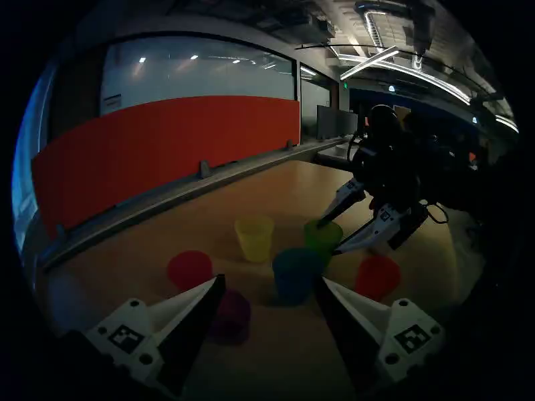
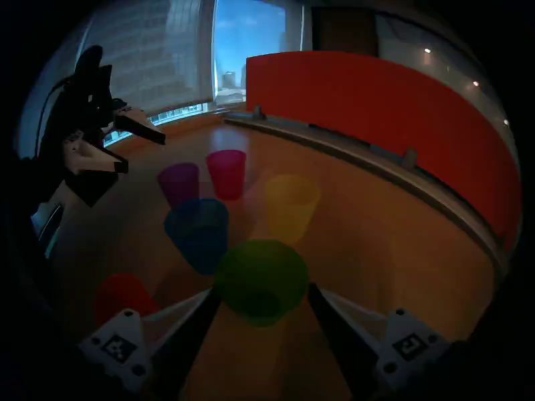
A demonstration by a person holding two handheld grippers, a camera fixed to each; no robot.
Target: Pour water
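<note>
Right gripper view is showing the green cup (image 2: 261, 279) standing upright on the table (image 2: 394, 234), well in from the edge that is running along the red partition (image 2: 374, 113). The right gripper (image 2: 262, 289) is straddling this cup, one finger on each side of its wall, with the jaws spread wide. The light is dim, so I cannot tell whether the pads are touching the plastic, but they are not looking clenched. That placement is reading as the set-up for a grasp, since a cup needs pinching across its body before it can be tipped.

Five other cups are crowding round it in the middle of the table. The blue cup (image 2: 197, 234) is standing just beside it and the yellow cup (image 2: 291, 207) near it on the partition side. The purple cup (image 2: 179, 184) and the magenta cup (image 2: 226, 172) are standing farther off, and the red cup (image 2: 120, 297) is sitting apart, toward the edge opposite the partition. Any of them may be serving as the receiver, and it is too dark to say whether any cup is holding water.

Left gripper (image 1: 269, 281) is hovering released and empty, facing the cluster from the opposite side, with the blue cup just beyond its fingertips. It is probably being held there in readiness for the receiving cup, clear of the right gripper's path.
</note>
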